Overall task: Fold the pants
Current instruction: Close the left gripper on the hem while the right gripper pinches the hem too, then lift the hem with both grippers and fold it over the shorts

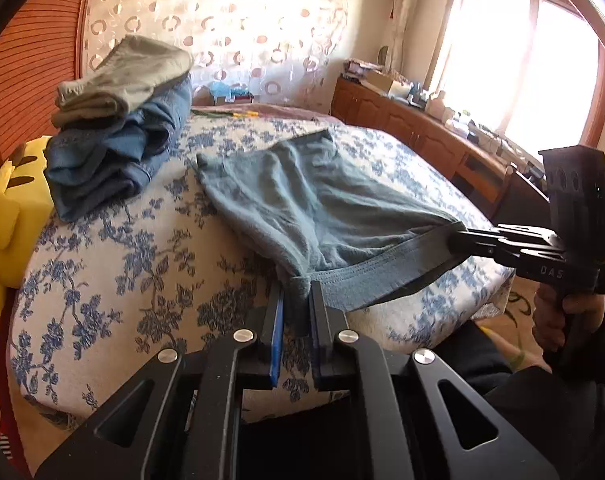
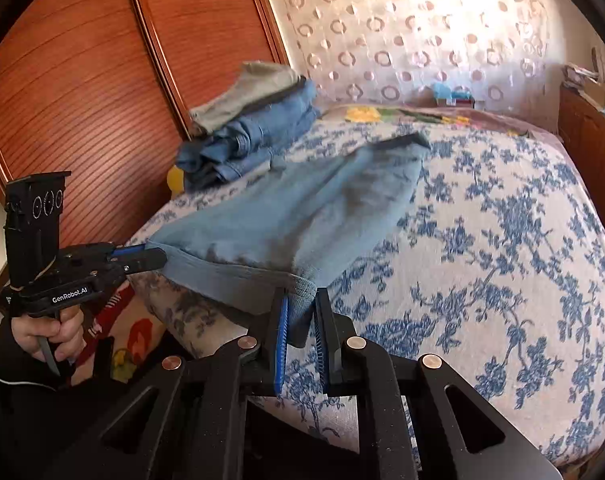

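Stretching between both tools, the grey-blue fleece pants (image 1: 302,200) drape over the floral-covered bed (image 1: 122,264); the left hand-held gripper (image 1: 298,300) and right hand-held gripper (image 2: 302,308) each pinch one waistband corner.

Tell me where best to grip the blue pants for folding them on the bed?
Keep the waistband corners. The left gripper and right gripper each pinch one end of the blue pants, coming from the bed's near edge; the band is taut between them, legs trailing away.
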### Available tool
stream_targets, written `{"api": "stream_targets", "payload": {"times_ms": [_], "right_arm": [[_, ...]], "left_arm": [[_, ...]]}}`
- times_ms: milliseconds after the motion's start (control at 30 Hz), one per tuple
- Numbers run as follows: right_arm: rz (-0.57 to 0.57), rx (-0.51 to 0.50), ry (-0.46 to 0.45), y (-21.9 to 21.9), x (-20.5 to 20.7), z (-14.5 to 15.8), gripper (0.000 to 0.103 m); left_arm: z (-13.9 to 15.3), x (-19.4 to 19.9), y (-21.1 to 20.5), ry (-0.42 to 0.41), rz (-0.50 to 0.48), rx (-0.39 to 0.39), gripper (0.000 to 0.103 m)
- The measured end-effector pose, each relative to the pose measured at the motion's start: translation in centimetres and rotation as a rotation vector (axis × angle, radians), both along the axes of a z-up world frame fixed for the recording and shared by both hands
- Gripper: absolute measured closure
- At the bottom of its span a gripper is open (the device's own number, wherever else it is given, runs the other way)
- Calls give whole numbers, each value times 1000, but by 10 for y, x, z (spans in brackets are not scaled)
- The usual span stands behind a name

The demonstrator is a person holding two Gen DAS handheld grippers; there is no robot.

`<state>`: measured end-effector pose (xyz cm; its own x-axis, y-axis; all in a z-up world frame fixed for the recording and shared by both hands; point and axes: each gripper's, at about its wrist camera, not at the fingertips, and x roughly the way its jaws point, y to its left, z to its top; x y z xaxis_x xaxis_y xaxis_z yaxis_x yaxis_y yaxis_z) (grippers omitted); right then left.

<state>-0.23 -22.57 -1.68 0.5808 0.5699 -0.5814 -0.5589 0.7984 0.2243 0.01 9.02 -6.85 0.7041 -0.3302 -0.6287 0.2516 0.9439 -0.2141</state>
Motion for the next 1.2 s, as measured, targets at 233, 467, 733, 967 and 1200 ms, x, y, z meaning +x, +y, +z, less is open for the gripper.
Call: {"api": "stream_targets", "payload": {"times_ms": [233,467,733,967,1200], "right_arm": [[-24,-10,-63,3,16,12,91],[-51,-12,-76,15,45,12,91],[-72,-18,-76,28,81,12,91],[-81,-13,-85,31,103,13,90],[-93,-14,-81,37,130,12,90]], "left_arm": [[8,24,1,-26,16,4,91],[8,62,2,-33,37,36,91],[7,88,3,-33,53,58,91],[12,103,3,-47,63,71,91],[12,124,4,-40,81,80,91]]}}
